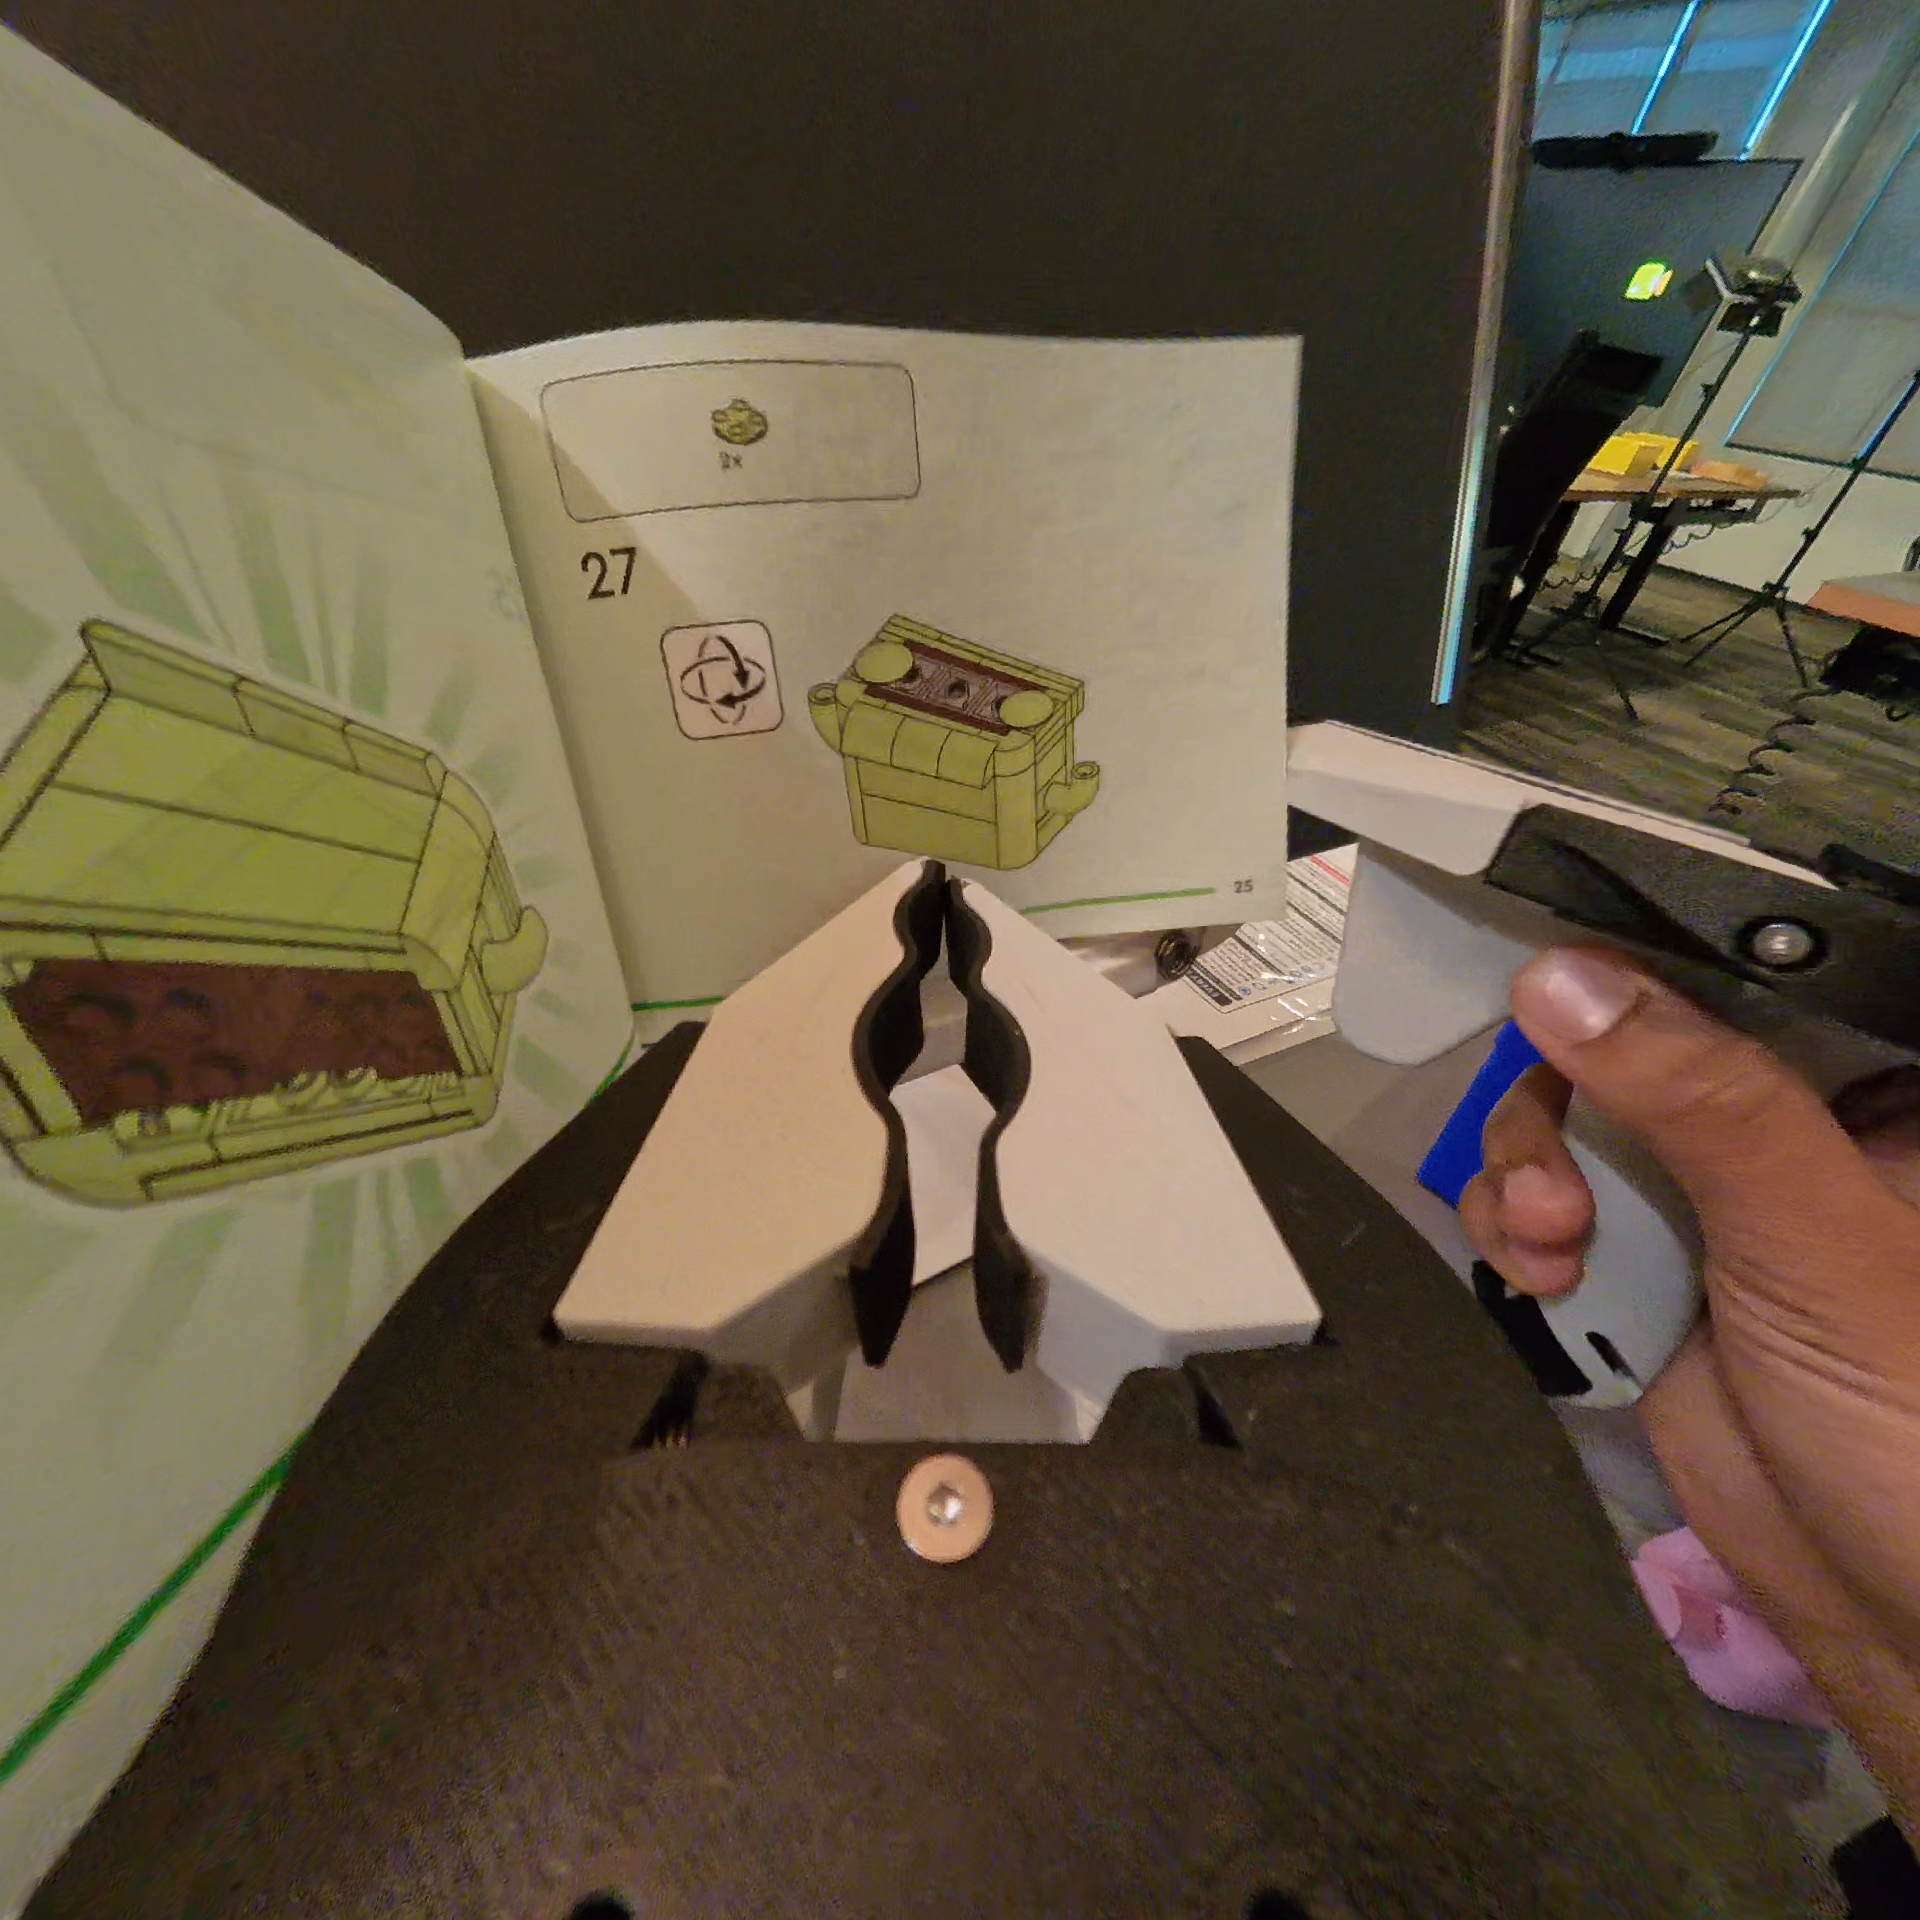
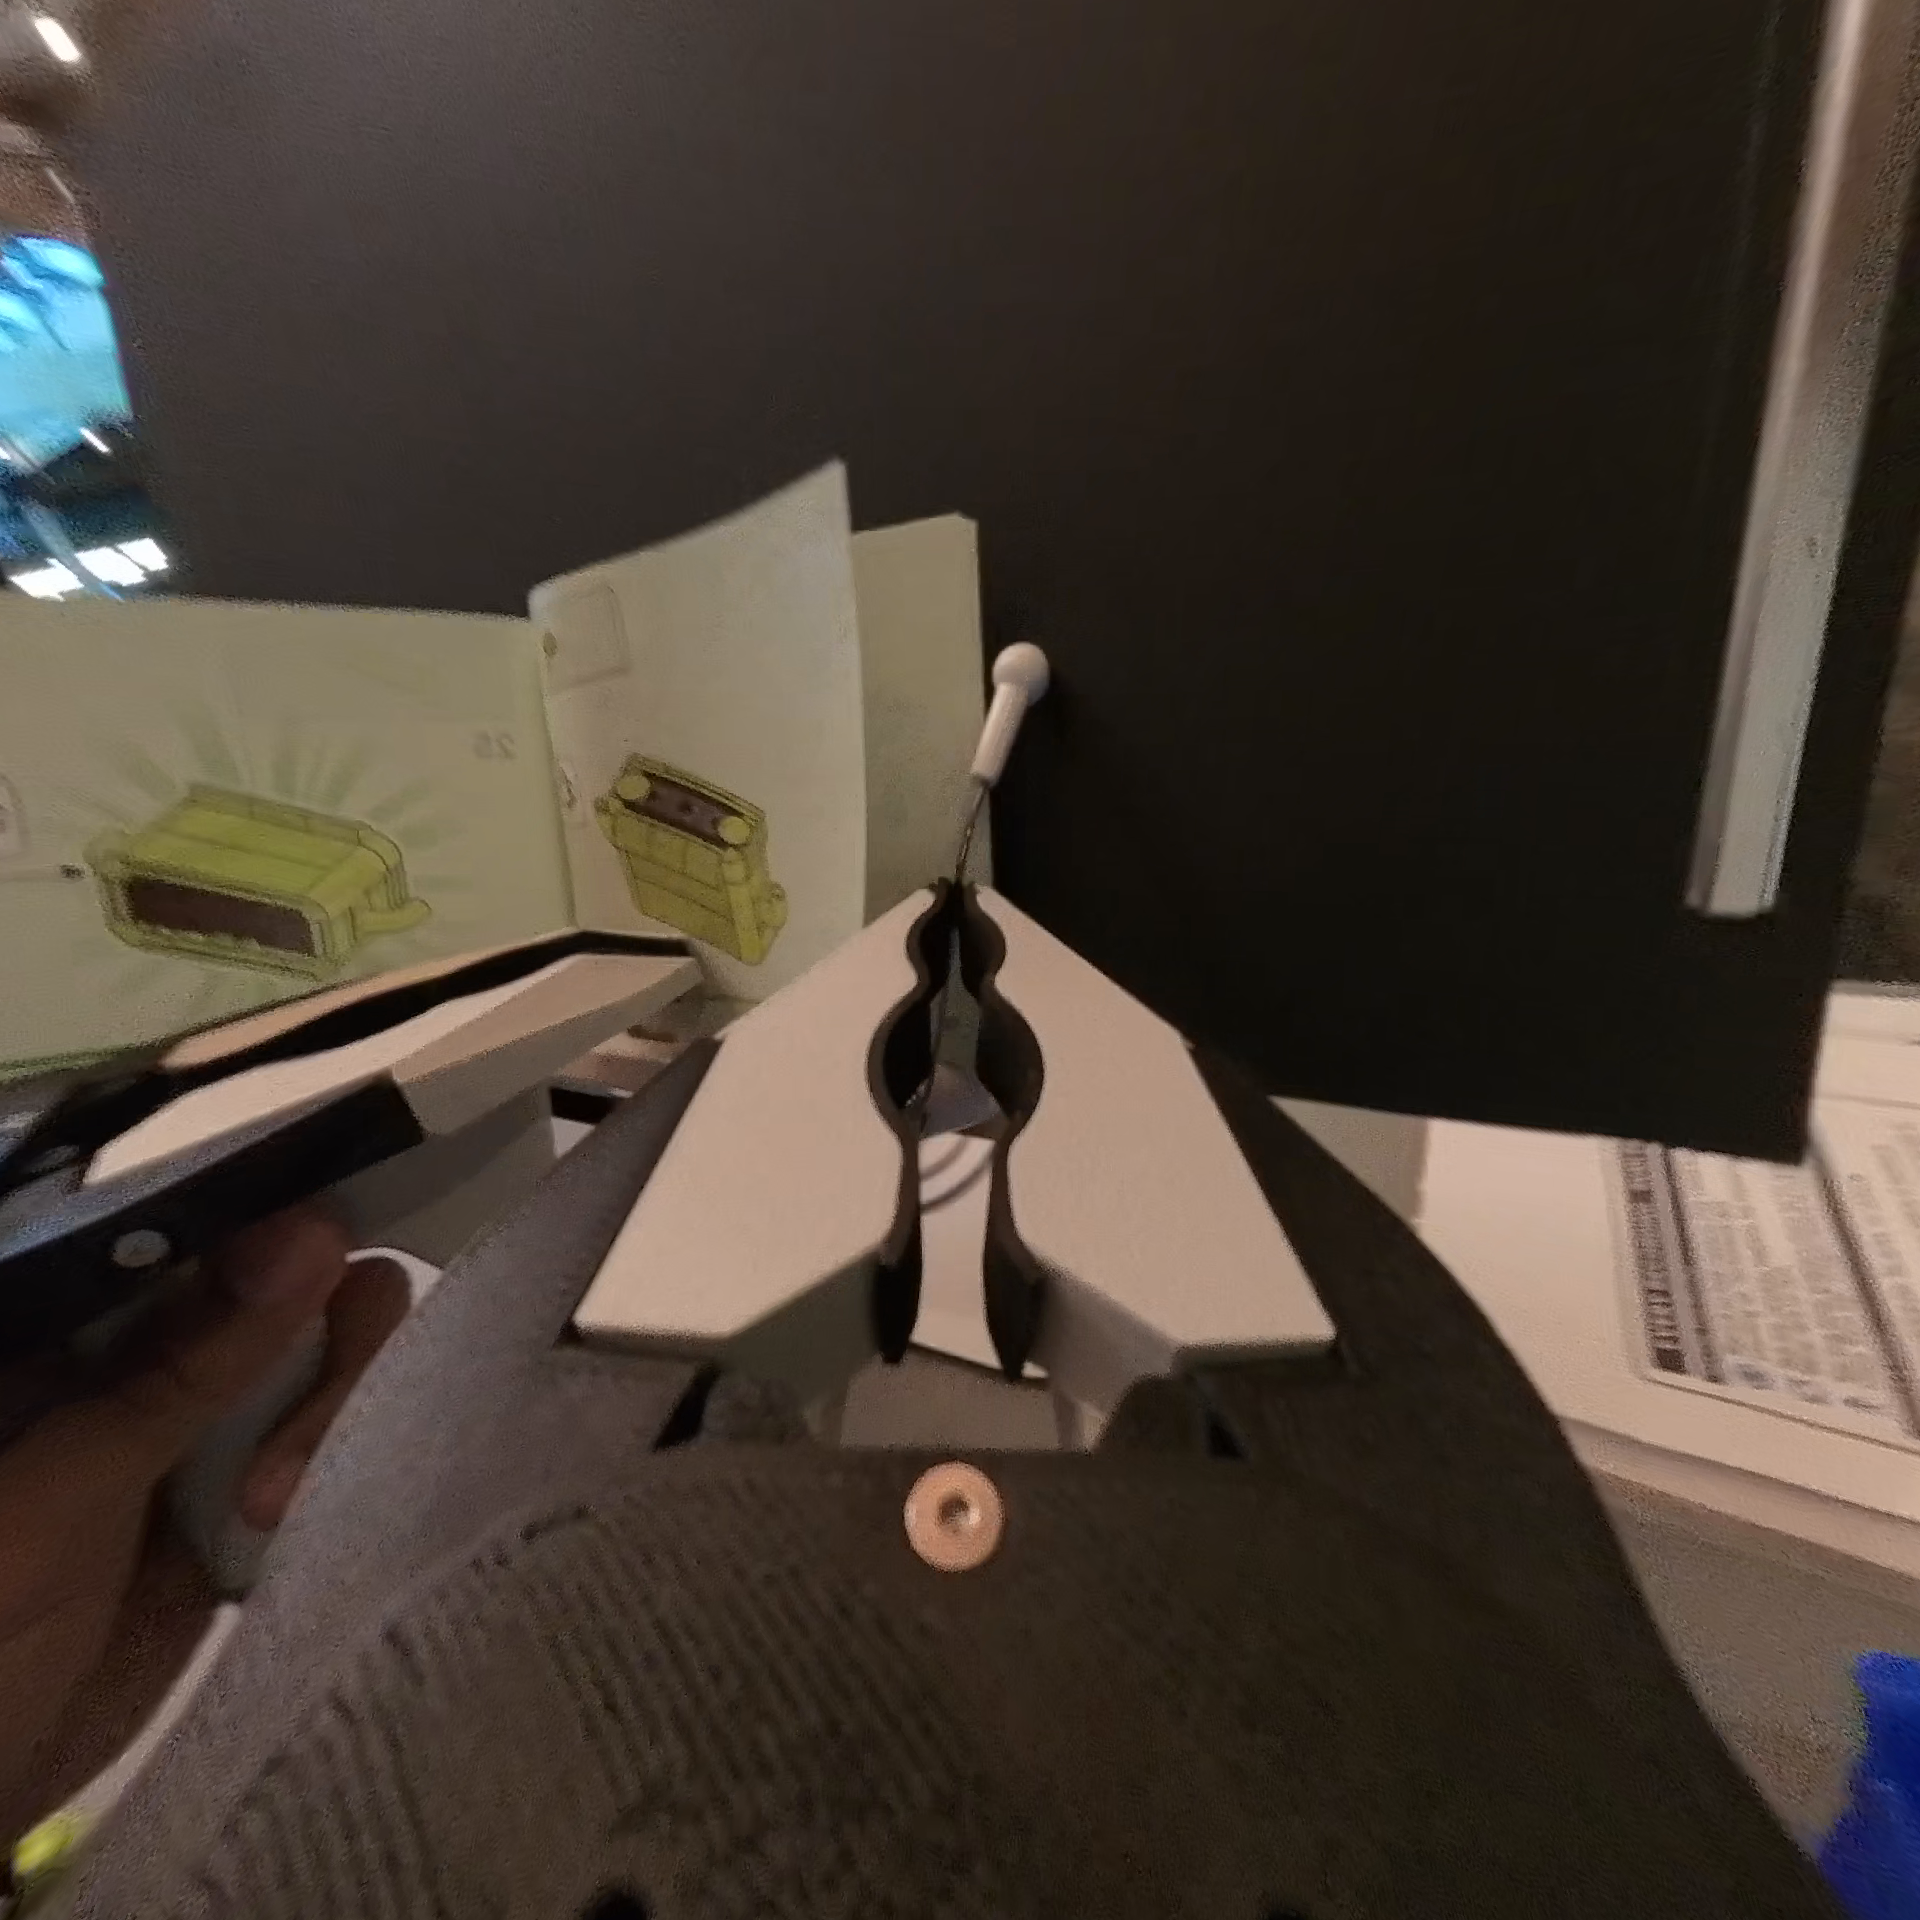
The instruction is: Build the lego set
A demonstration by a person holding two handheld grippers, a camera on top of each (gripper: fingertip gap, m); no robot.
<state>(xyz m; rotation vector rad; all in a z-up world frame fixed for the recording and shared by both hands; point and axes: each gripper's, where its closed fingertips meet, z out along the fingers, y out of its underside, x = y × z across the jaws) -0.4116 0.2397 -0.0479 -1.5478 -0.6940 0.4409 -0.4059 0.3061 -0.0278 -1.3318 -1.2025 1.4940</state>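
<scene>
The open instruction booklet point(image 1: 883, 623) stands upright against a black wall; its pages show yellow-green model drawings. My left gripper point(image 1: 940, 883) is shut, with its tips in front of the bottom edge of the right-hand page; nothing shows between the fingers. The booklet also shows in the right wrist view point(image 2: 707, 748), with the left gripper point(image 2: 665, 961) reaching toward that page's lower edge. My right gripper point(image 2: 956, 896) is shut and empty, pointing at the wall just right of the booklet. It shows in the left wrist view point(image 1: 1351, 779), held by a hand point(image 1: 1714, 1195). No loose bricks are clearly visible.
A thin wire with a white tip point(image 2: 1013, 691) rises behind the right gripper's fingertips. Printed sheets point(image 2: 1766, 1278) lie on the table at right under a black panel point(image 2: 1455, 623). A pink object point(image 1: 1714, 1652) lies at the lower right. Tip to tip, the grippers are about 7 cm apart.
</scene>
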